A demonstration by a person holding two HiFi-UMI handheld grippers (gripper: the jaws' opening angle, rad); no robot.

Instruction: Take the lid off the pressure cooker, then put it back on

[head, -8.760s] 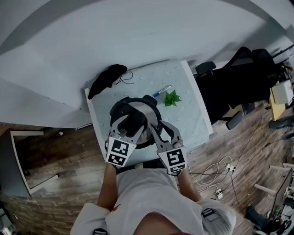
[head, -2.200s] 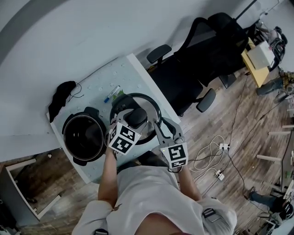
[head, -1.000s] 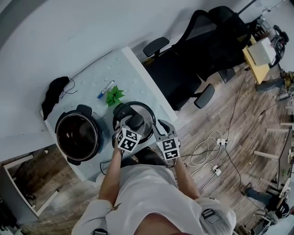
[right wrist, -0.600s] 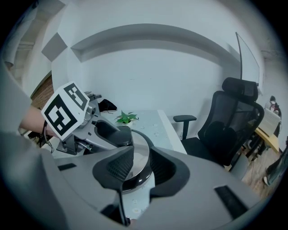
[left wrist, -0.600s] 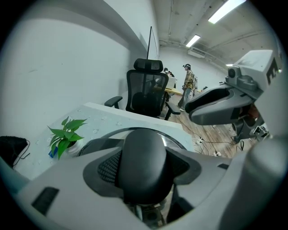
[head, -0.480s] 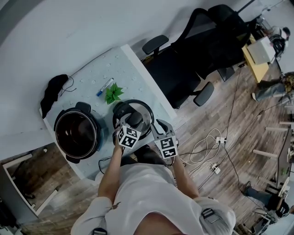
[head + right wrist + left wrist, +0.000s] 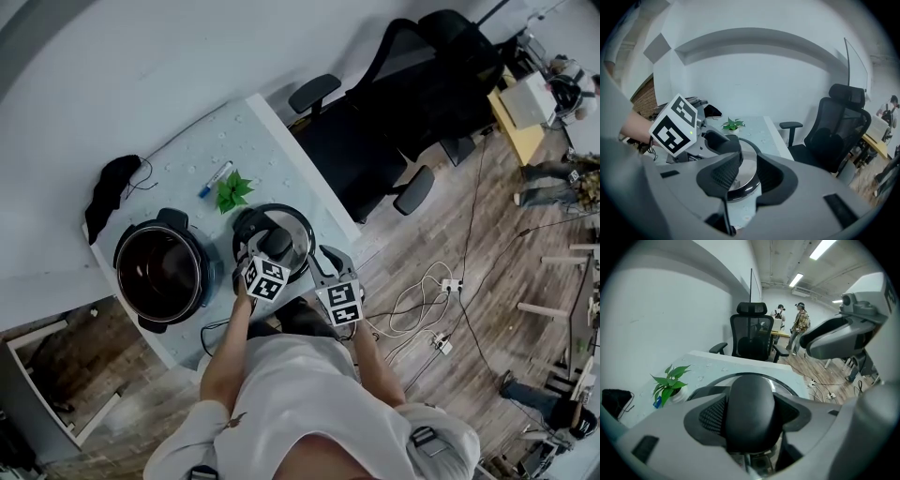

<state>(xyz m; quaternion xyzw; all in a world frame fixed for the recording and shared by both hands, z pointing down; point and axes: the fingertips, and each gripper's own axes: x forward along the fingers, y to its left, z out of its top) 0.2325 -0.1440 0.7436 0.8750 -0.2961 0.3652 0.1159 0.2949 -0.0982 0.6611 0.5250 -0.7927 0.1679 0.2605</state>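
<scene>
The lid (image 7: 292,232) lies flat on the white table (image 7: 187,155), near the front edge and just to the right of the pot (image 7: 200,281). The lid is round. Its top is shiny silver metal, and a black ring runs all the way round its edge. In the middle sits a big, smooth, black knob (image 7: 751,411) with a rounded top. The pot is open, and its inside looks dark and shiny. It has a thick black rim and black handles on its sides. The left gripper (image 7: 269,251) reaches over the middle of the lid. Its jaws have just been opening and now stand wide, with the knob between them but not squeezed. The right gripper (image 7: 317,265) is at the lid's right edge. Its jaws are apart too and hold nothing; the silver top and black ring of the lid show through the gap. Behind the lid stands a small green plant (image 7: 231,192) in a white pot. A blue and white pen (image 7: 216,178) lies next to the plant. A black cloth (image 7: 110,192) lies at the far corner of the table. A black office chair (image 7: 375,122) stands beside the table on the wood floor.
</scene>
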